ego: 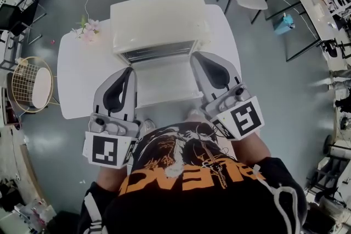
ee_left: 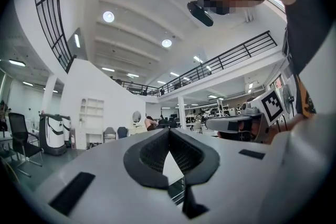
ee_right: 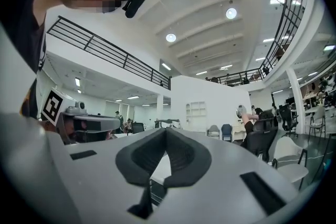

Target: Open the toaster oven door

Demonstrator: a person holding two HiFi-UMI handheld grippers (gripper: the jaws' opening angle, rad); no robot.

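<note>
Now | 1 toaster oven [ego: 156, 19] | 1 table [ego: 77, 76] | left claw [ego: 130, 69], right claw [ego: 193, 55]: 2, closed

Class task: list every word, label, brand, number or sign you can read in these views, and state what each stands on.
On the black T-shirt: orange block capitals, upside down and creased, not surely readable.
On the left tongs and right tongs: square black-and-white code markers, no letters.
On the white toaster oven: no print visible.
</note>
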